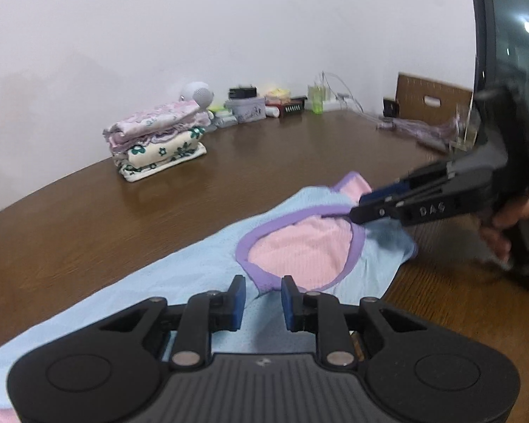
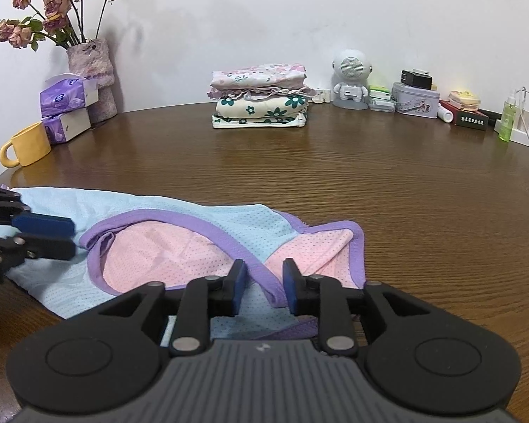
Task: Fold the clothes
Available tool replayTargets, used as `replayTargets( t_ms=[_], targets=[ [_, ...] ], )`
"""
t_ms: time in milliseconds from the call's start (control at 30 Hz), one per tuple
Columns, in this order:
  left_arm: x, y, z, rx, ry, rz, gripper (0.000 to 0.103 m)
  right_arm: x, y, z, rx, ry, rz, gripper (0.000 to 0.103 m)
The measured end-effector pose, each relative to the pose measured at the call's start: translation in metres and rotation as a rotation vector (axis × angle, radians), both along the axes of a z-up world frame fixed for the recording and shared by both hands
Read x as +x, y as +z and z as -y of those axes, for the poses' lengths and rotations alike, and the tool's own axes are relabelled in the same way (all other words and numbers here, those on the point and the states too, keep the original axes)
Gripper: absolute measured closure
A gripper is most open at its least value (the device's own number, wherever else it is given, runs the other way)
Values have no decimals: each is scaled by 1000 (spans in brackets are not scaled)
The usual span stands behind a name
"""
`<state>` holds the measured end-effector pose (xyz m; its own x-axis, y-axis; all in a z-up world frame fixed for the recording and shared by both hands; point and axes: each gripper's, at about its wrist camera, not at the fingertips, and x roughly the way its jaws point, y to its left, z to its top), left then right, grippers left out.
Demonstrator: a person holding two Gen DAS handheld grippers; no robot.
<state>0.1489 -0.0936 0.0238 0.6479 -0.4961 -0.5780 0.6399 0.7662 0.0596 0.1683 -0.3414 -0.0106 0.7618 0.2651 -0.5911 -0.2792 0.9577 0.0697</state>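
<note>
On the near part of the brown table, spread flat: a light blue garment with purple trim and pink lining. Over its neckline, the right gripper, jaws parted around a purple edge, not pressing. At its left end, the left gripper, jaws apart above the cloth, nothing pinched. Farther back, a stack of folded clothes near the wall.

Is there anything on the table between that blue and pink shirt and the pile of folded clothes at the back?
Nothing visible. Only bare brown wooden table lies between the light blue mesh shirt with pink lining and purple trim and the stack of folded floral clothes.
</note>
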Motion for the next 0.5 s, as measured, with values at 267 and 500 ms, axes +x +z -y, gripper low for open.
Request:
replayTargets(
  t_ms=[267, 500],
  targets=[
    [6, 3, 9, 3, 23, 8, 101, -1, 0, -5, -17, 6, 4, 73],
    [9, -1, 10, -5, 18, -41, 101, -1, 0, -4, -15, 13, 3, 70]
  ],
)
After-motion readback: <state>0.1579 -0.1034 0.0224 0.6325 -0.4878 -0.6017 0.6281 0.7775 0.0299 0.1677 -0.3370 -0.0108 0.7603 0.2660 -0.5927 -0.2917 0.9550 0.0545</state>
